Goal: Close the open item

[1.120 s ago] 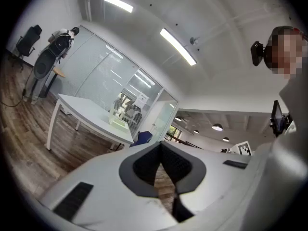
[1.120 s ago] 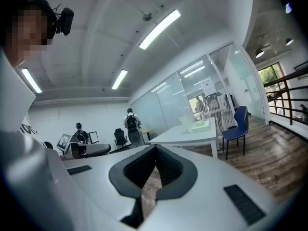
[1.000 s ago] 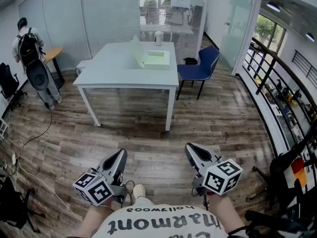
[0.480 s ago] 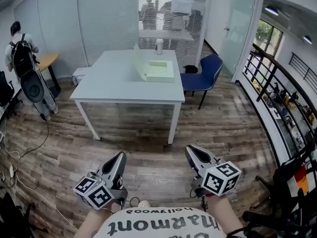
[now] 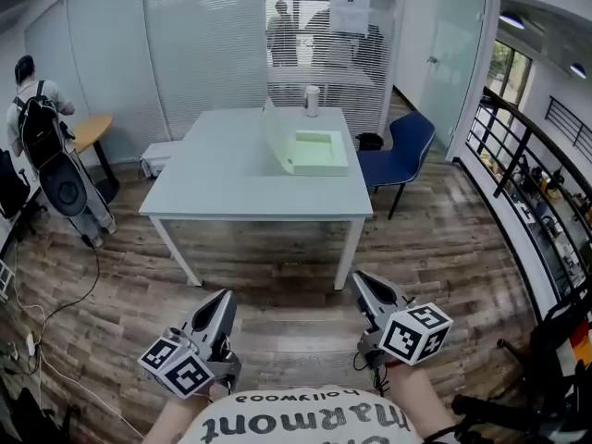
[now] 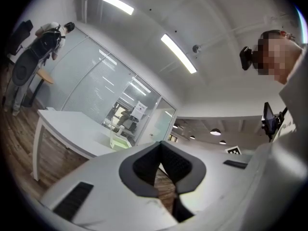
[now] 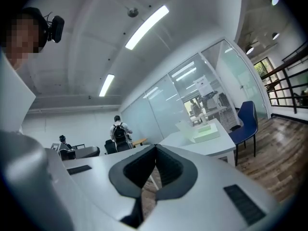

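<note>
The open box (image 5: 319,153) sits on the white table (image 5: 231,188), well ahead of both my grippers and apart from them, across a stretch of wooden floor (image 5: 277,313). From where I hold them it lies between the two lines they point along, a little closer to the right gripper's side. Its pale green tray faces up and its lid (image 5: 277,137) stands raised along the edge toward my left gripper's side, leaning slightly outward. Just beyond the box, at the far edge of the table, stands a small pale cylinder (image 5: 312,101). The left gripper (image 5: 225,296) points forward at the table's near edge; in the left gripper view its jaws are pressed together at the tips with nothing between them, and the box (image 6: 120,139) shows small on the tabletop past them. The right gripper (image 5: 361,278) also points forward, its jaws likewise brought together and empty in the right gripper view, with the box (image 7: 204,131) far off beyond its tips. Off to the right gripper's outer side of the table is a blue chair (image 5: 402,146), and further out that way a dark railing (image 5: 523,169). Far out past the left gripper's side, a person with a backpack (image 5: 42,123) stands beside a small round wooden table (image 5: 91,129). Behind the table runs a glass wall with blinds (image 5: 203,44).
</note>
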Demonstrator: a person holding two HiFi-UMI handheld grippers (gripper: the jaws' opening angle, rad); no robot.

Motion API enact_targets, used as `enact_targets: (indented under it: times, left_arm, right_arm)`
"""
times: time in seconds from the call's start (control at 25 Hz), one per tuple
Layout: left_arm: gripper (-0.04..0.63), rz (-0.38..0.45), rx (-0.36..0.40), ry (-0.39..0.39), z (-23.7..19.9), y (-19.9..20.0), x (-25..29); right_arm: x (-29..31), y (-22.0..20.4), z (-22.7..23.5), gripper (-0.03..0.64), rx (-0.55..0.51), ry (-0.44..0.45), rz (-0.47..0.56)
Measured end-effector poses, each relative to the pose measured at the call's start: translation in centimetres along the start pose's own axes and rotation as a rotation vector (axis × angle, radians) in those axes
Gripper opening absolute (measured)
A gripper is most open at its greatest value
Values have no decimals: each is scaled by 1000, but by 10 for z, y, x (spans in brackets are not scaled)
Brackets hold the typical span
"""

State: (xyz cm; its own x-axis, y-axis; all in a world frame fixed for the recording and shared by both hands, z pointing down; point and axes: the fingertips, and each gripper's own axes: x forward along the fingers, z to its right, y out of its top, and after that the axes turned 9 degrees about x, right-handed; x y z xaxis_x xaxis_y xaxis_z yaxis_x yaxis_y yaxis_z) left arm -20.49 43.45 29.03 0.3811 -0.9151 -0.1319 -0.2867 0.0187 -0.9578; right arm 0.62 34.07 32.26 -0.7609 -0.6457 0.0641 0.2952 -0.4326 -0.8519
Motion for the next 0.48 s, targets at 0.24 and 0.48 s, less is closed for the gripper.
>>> enact_targets:
  times: [0.24,0.48]
  left_arm:
    - [-6,29,-86,0,-37,-9,24]
    - [-6,12,-85,59,-85,-12,68]
  right_arm:
    - [38,-10,24,0,5,-36,-65]
    - [97,16,60,0,-6,-28,-51]
